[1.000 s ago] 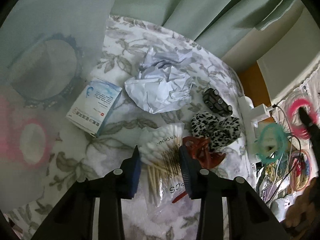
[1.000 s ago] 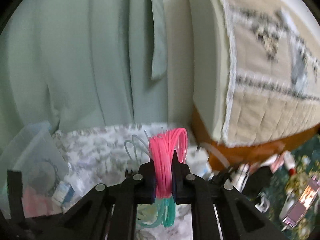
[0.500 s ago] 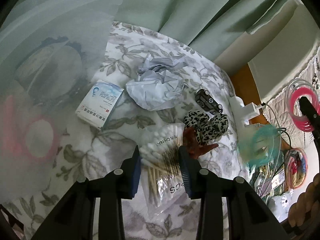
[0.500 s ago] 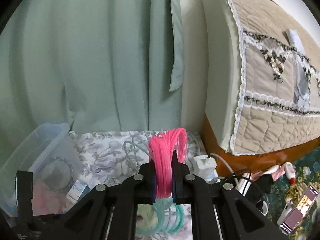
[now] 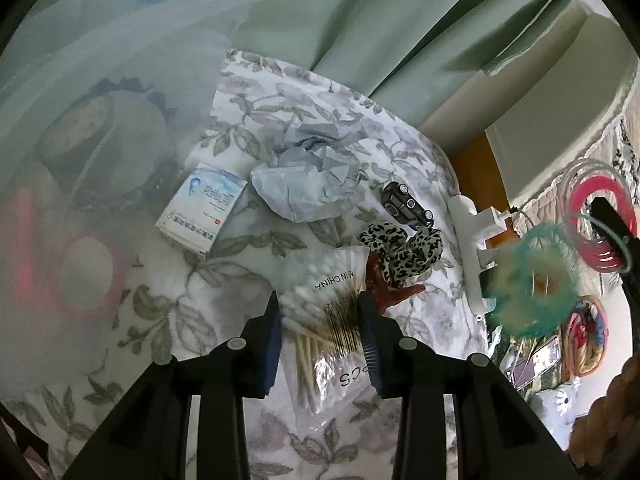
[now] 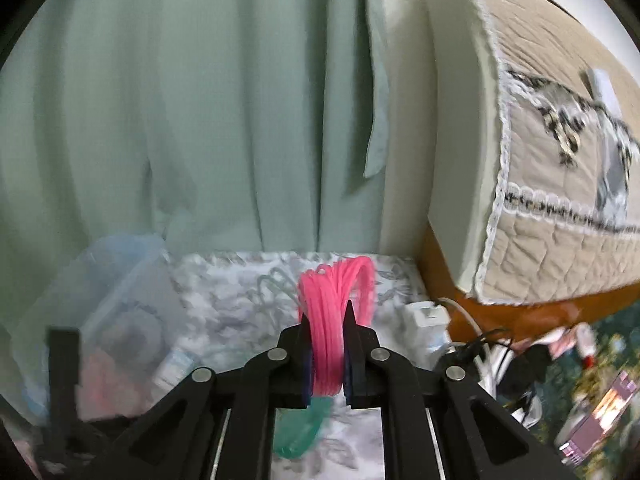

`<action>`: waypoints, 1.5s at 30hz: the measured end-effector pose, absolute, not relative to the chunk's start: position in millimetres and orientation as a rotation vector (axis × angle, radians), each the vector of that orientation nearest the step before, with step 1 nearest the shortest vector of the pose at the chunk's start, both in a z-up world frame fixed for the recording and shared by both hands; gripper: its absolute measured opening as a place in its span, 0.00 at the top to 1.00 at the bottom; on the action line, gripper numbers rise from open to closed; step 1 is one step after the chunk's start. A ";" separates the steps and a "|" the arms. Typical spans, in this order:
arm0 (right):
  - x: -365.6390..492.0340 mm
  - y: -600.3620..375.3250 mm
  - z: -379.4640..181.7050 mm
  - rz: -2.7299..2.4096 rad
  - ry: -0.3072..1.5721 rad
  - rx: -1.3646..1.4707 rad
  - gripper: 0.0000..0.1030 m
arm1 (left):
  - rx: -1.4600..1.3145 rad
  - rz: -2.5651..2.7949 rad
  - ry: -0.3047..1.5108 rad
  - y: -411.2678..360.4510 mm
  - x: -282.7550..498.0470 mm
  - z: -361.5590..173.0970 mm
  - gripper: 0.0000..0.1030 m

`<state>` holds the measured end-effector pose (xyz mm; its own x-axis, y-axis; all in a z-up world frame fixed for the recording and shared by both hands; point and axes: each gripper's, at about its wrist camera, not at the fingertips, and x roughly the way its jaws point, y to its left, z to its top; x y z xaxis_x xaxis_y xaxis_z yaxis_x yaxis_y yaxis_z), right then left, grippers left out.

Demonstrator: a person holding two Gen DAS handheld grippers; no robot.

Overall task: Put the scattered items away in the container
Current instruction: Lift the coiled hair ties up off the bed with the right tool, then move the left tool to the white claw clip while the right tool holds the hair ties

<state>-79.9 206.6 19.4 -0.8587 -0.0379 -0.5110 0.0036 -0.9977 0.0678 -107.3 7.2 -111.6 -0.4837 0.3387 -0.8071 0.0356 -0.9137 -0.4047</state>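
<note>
- On the floral grey-and-white cloth [image 5: 224,264] we count one white-and-blue cardboard box [image 5: 200,212], one crumpled pale paper wad [image 5: 308,184], one small black toy car [image 5: 406,202], one leopard-print fabric scrunchie [image 5: 404,248], one red plastic claw clip [image 5: 384,286] and one clear bag of cotton swabs [image 5: 324,300].
- Our left gripper [image 5: 320,316] has its jaws partly apart, the swab bag between them; we cannot tell whether the pads press it.
- Our right gripper [image 6: 327,320] is clamped narrowly on one coil of pink plastic cord [image 6: 332,312], with a teal coil [image 6: 304,428] hanging below.
- The translucent plastic container [image 5: 80,128] stands left of both grippers.
</note>
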 end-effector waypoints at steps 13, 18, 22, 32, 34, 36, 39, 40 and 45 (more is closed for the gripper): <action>-79.7 205.3 29.6 -3.000 -0.114 0.833 0.89 | -1.547 2.454 -0.543 7.5 -107.8 -122.6 0.63; -86.3 207.5 23.2 -2.985 -0.143 0.882 0.89 | -1.568 2.442 -0.529 9.1 -107.6 -125.9 0.54; -89.8 205.1 21.6 -2.994 -0.088 0.913 0.89 | -1.611 2.424 -0.553 7.0 -107.3 -129.5 0.39; -93.3 214.3 12.1 -2.941 -0.209 0.958 0.89 | -1.398 2.317 -0.492 31.2 -88.9 -104.8 0.39; -94.1 216.1 14.0 -2.940 -0.228 0.957 0.89 | -1.347 2.283 -0.496 38.5 -86.7 -99.6 0.39; -94.8 218.4 15.7 -2.935 -0.255 0.960 0.89 | -1.300 2.252 -0.504 44.9 -84.9 -95.1 0.39; -93.9 219.1 18.2 -2.920 -0.281 0.956 0.89 | -1.230 2.207 -0.550 49.1 -83.7 -89.3 0.42; -93.6 218.6 18.6 -2.915 -0.284 0.954 0.89 | -1.217 2.201 -0.559 50.3 -83.9 -87.7 0.42; -95.4 217.8 19.3 -2.862 -0.361 0.964 0.89 | -1.199 2.196 -0.543 60.6 -83.3 -85.2 0.42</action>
